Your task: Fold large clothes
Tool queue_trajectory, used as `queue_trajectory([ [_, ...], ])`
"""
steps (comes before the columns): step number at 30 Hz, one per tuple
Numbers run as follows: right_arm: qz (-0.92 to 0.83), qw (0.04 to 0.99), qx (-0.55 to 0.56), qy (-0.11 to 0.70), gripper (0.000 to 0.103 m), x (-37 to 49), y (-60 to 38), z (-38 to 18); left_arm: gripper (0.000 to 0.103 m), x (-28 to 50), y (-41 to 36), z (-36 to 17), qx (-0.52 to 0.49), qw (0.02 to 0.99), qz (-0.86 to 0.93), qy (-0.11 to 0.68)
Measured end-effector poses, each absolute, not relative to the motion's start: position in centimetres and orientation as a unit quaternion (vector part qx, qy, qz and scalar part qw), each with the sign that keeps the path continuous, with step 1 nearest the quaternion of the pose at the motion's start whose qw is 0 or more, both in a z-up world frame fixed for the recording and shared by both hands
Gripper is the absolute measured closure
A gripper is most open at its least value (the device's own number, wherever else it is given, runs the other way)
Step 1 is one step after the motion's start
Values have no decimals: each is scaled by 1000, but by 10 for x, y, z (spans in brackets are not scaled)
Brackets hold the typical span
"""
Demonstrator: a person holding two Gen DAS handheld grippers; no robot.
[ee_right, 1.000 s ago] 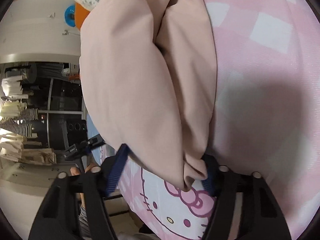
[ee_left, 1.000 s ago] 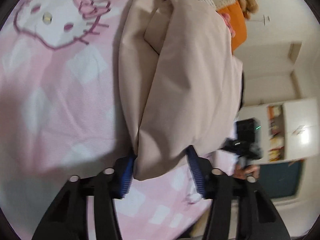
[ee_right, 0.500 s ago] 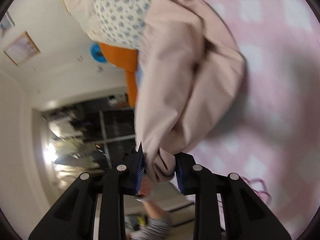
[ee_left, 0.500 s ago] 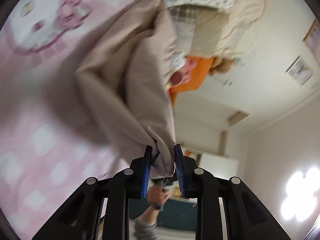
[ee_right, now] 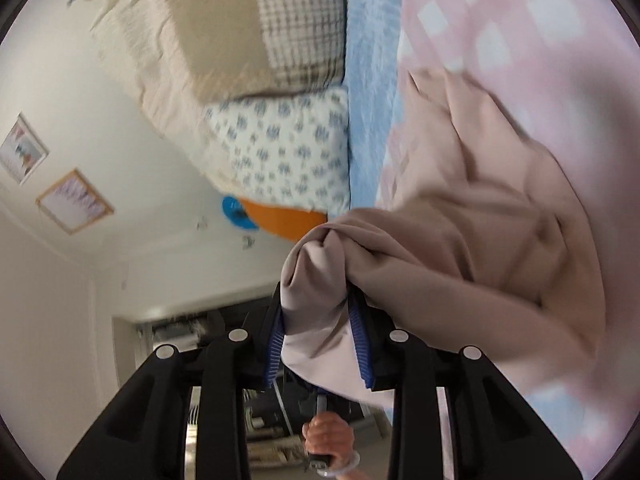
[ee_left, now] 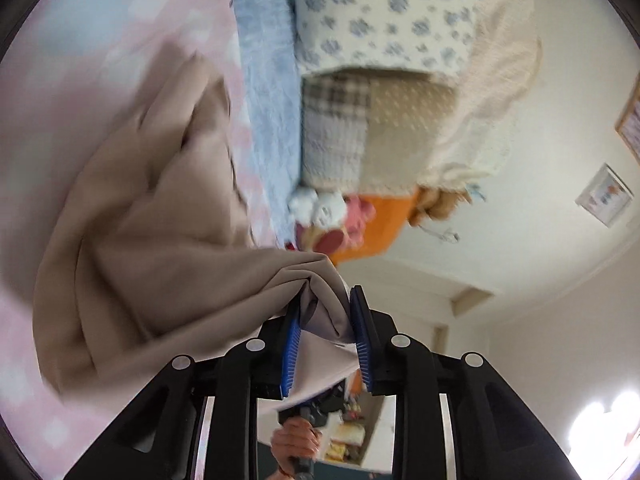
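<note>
With the left tool (ee_left: 325, 330) and right tool (ee_right: 318, 340) each gripping a bunched corner of the beige garment (ee_left: 152, 240), which is trailing over the pink bed (ee_left: 80, 80), the person is best keeping both corners level and taut.

A home bedroom is shown: a bed is covered by a pink checked sheet (ee_right: 520, 20), stacked pillows (ee_left: 384, 28), soft toys (ee_left: 328, 216) and framed pictures (ee_right: 74, 196).
</note>
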State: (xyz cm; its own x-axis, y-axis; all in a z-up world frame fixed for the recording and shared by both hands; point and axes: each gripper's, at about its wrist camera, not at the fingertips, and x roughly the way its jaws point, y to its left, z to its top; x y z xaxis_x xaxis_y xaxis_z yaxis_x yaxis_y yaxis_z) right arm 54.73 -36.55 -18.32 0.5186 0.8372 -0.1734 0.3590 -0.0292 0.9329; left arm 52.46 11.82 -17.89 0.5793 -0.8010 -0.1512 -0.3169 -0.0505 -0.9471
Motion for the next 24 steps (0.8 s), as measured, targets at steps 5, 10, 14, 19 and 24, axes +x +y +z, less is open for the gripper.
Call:
queue_trajectory([
  [5, 169, 587, 662, 435, 71, 596, -357, -205, 75, 578, 113, -206, -659, 605, -134, 427],
  [10, 149, 651, 579, 468, 29, 614, -358, -179, 76, 589, 107, -212, -629, 628, -120, 443],
  [14, 223, 771, 434, 410, 18, 603, -351, -84, 76, 594, 110, -197, -592, 653, -126, 455],
  [19, 242, 819, 216, 474, 83, 607, -278, -82, 76, 590, 108, -164, -551, 674, -134, 474],
  [24, 180, 844, 98, 496, 88, 623, -238, -134, 35, 568, 89, -70, -412, 786, -141, 438],
])
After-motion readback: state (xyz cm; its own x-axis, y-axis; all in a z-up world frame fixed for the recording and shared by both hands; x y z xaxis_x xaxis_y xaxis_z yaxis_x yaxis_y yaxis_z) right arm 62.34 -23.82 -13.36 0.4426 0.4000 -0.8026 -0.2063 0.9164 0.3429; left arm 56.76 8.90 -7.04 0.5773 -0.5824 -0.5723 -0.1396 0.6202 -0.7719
